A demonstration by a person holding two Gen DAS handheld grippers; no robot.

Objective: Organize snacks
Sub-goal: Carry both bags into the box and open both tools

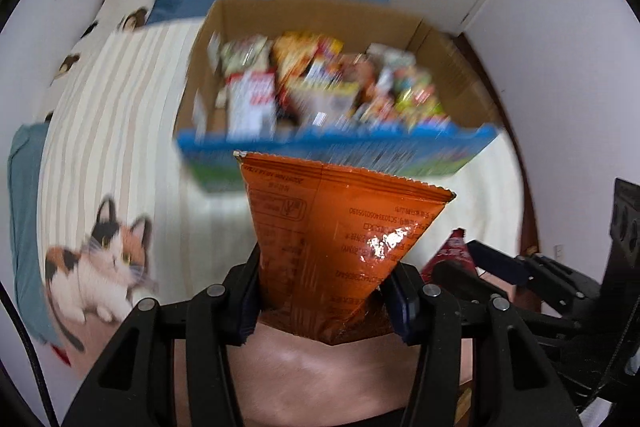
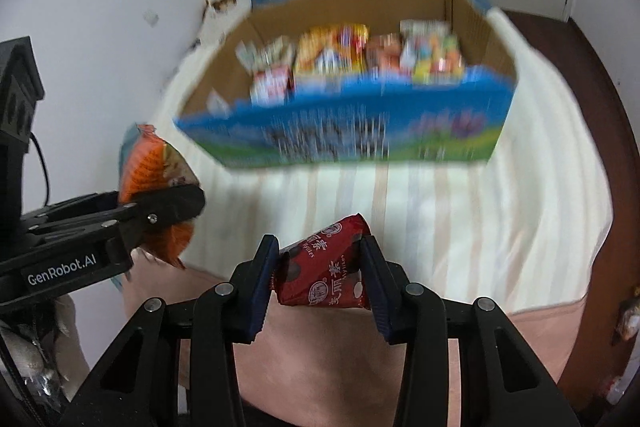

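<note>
Left tool (image 1: 320, 303) clenches an orange snack bag (image 1: 340, 239); right tool (image 2: 320, 283) clenches a red packet (image 2: 324, 267). Both are mid-carry, short of the cardboard box (image 2: 404, 143); next, place them inside.

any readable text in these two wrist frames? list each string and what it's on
"GenRobot.AI": white lettering on the side of the left gripper.
"Mylikes": on the red packet in the right gripper, beside Chinese characters too distorted to quote.
Orange bag in the left gripper: small upside-down print and a digit string, too small to read.
Blue-fronted cardboard box and the snacks inside it: blurred, unreadable.
</note>
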